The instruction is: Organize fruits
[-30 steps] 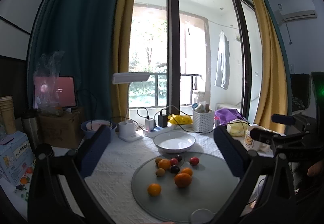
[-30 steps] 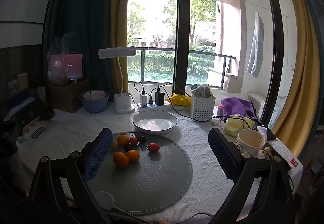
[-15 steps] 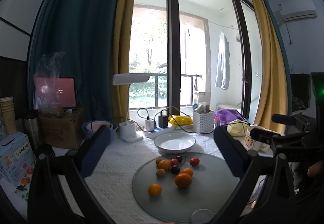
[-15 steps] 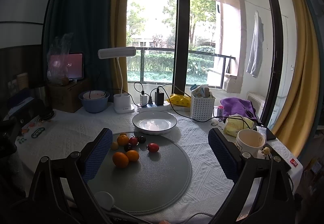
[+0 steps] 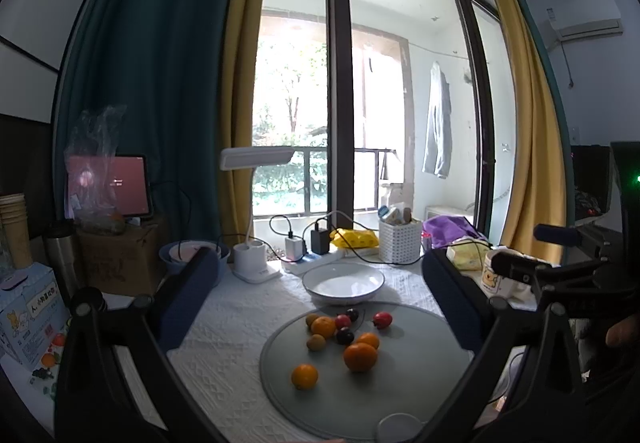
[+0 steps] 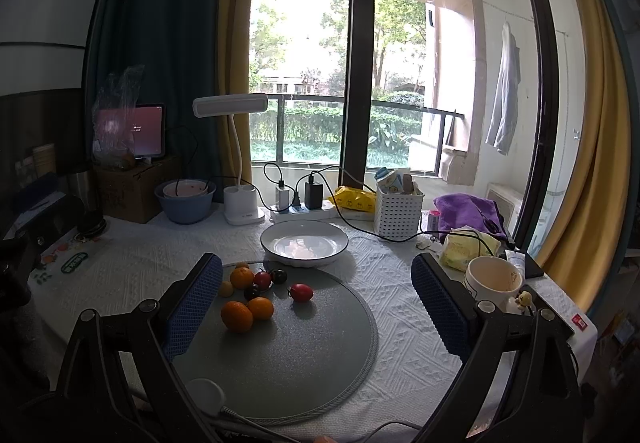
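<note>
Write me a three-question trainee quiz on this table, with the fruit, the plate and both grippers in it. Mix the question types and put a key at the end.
1. True or false: the white plate already holds fruit.
2. Multiple choice: the fruits lie on (a) the grey round mat, (b) the white basket, (c) the blue bowl.
3. Short answer: how do the jaws of the left gripper and the right gripper stand?

Key: 1. False, it is empty. 2. (a). 3. Both wide open, holding nothing.
</note>
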